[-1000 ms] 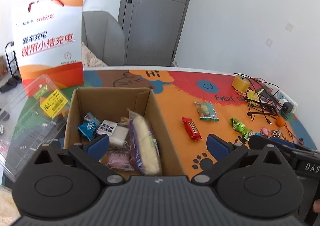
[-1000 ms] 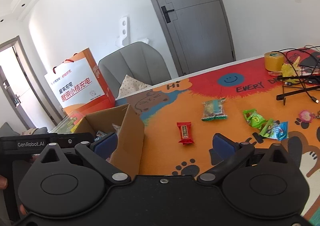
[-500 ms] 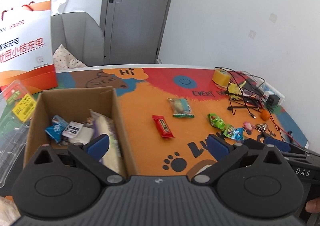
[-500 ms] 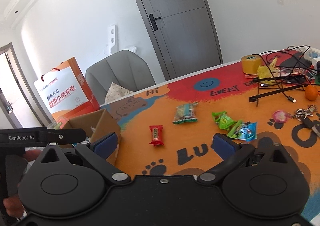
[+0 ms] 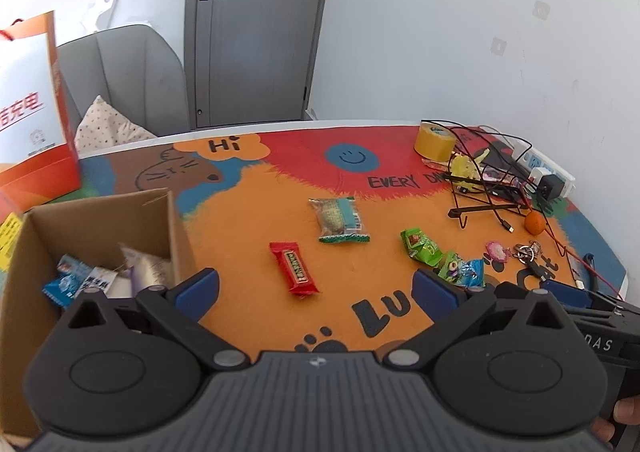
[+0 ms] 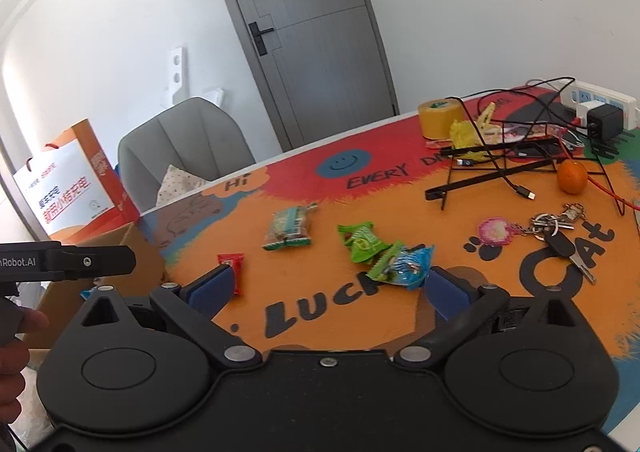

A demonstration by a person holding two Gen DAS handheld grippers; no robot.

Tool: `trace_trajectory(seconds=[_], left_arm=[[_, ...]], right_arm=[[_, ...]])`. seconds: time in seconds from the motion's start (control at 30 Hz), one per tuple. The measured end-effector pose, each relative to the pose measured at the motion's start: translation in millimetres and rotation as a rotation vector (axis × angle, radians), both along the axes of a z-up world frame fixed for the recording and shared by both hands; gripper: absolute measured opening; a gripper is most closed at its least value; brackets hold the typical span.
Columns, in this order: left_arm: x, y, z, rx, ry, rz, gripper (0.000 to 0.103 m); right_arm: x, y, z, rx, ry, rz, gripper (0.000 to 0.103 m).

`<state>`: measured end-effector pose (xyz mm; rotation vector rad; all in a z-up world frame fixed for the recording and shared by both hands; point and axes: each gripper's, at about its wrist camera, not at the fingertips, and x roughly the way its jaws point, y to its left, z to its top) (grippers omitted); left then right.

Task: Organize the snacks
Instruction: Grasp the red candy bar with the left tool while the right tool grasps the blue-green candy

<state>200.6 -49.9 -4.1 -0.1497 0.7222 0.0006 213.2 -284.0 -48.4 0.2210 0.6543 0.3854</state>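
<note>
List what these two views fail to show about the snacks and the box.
- Cardboard box, left wrist view: the left gripper body covers its near part, so the snacks inside cannot be counted.
- Red snack bar, right wrist view: lower part hidden behind a finger.
- Wrapper print on the green packets: too small to read.

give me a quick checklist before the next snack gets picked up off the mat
1. Left hand-held gripper open and empty: ok.
2. Right hand-held gripper open and empty: ok.
3. Red snack bar lies alone on the mat, room on both sides: ok.
4. Green packet and blue packet apart: not ok, they overlap.
5. Cardboard box open with space left: ok.
6. Cables and keys away from the snacks: ok.
</note>
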Motion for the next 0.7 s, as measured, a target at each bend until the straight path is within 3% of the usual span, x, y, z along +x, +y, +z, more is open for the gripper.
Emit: trace_trajectory(seconds=[0.17,0.33,0.43,0.7], left_arm=[[22,-8,-10,0.001,0.031,0.002,0.097],[46,-12,-23,0.002,0.071,0.022,0.081],[59,-14,-33,0.005,0.092,0.037,0.079],[87,-13,-57,0.007,0.151,0.082,0.064]], right_arm=[[14,-4,-11,0.002,0.019,-0.009,0.102],[33,-9,-26,0.024,0.071,-0.032,0.088],[44,-12,-34,0.032,0.095,-0.046,0.079],[66,-15,-52,0.038,0.14,-0.072,0.068]])
